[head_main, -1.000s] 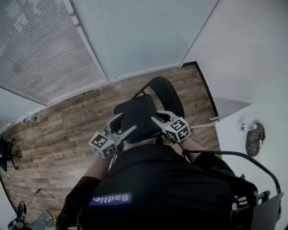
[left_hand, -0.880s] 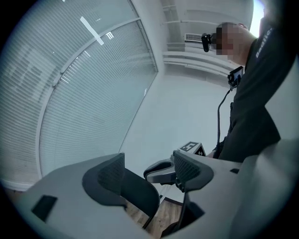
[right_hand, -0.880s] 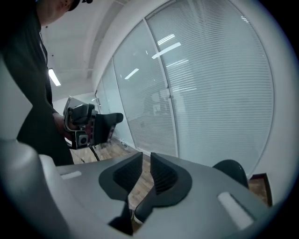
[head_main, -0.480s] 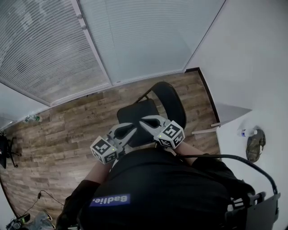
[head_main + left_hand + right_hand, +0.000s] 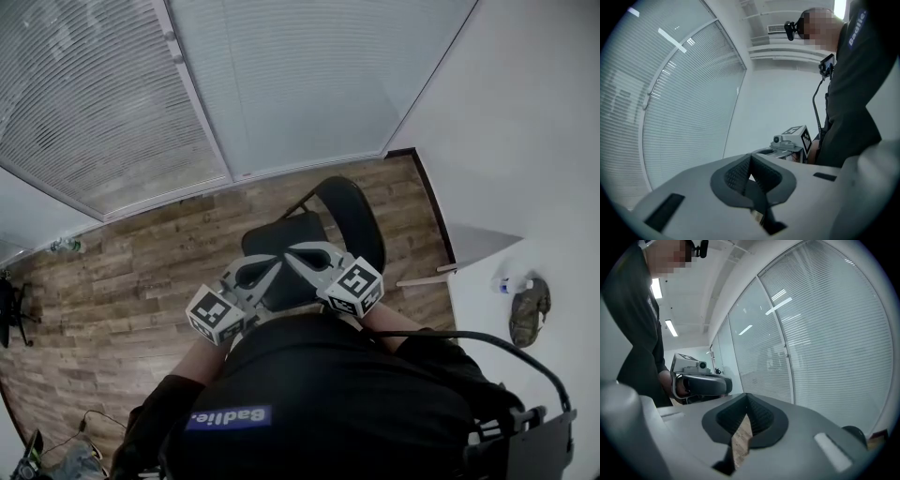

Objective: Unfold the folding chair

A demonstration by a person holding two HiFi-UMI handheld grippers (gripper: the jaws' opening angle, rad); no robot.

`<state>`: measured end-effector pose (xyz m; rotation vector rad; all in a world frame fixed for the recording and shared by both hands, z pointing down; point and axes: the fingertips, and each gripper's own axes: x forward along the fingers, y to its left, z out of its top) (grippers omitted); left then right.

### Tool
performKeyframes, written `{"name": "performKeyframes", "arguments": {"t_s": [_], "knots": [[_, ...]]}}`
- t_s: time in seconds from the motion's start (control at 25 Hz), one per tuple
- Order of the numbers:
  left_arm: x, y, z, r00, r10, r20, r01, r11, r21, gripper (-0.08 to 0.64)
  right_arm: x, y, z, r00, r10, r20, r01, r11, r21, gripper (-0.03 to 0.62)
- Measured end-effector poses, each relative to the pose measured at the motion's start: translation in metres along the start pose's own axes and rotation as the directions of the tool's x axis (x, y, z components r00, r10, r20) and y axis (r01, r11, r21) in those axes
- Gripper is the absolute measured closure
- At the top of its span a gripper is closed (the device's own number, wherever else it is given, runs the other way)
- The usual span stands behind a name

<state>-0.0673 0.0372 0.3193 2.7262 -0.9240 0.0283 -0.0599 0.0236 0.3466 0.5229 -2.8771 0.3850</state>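
Note:
The black folding chair stands opened on the wood floor in the head view, its seat flat and its rounded backrest behind it. My left gripper and right gripper hover above the seat's near edge, close to my torso, tips pointing at each other. Both are shut with nothing between the pads. The left gripper view shows shut jaws and the right gripper's marker cube beyond. In the right gripper view the jaws are shut, with the left gripper opposite.
Slatted blinds cover the glass wall behind the chair. A white wall runs along the right. A white table at the right carries a bottle and a dark bag. Cables lie on the floor at lower left.
Both grippers closed and rose off the sides of the chair seat, coming together above its near edge. The right one moved farther.

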Motion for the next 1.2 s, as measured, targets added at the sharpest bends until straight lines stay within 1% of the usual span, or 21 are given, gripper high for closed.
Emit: {"name": "performKeyframes", "arguments": {"t_s": [0.12,0.2,0.36,0.68,0.84,1.08,1.2], "knots": [[-0.003,0.0,-0.01,1.0,0.026,-0.015,-0.027,1.0,-0.006,0.555,-0.003,0.002,-0.002,1.0,-0.006,0.011,0.006,1.0,0.002,0.591],[-0.004,-0.002,-0.015,0.999,0.037,-0.031,-0.037,0.999,0.004,0.555,-0.005,0.005,-0.002,1.0,-0.005,0.016,0.005,1.0,0.003,0.591],[-0.005,-0.005,-0.013,0.998,0.053,-0.031,-0.052,0.999,0.016,0.555,-0.008,0.011,0.0,1.0,0.004,0.012,-0.004,1.0,-0.004,0.591],[-0.004,-0.003,-0.013,0.997,0.061,-0.036,-0.06,0.998,0.026,0.555,-0.01,0.009,-0.003,1.0,0.008,0.011,-0.008,1.0,-0.006,0.591],[-0.004,-0.005,-0.015,0.998,0.055,-0.042,-0.054,0.998,0.024,0.555,-0.014,0.011,-0.007,1.0,0.004,-0.01,-0.004,1.0,-0.001,0.591],[0.0,-0.008,-0.013,0.998,0.058,-0.038,-0.057,0.998,0.027,0.555,-0.018,0.008,-0.009,1.0,-0.004,-0.012,0.004,1.0,0.01,0.591],[0.003,-0.009,-0.015,0.998,0.051,-0.044,-0.05,0.998,0.029,0.555,-0.019,0.006,-0.012,1.0,-0.002,-0.011,0.002,1.0,0.001,0.591]]}}
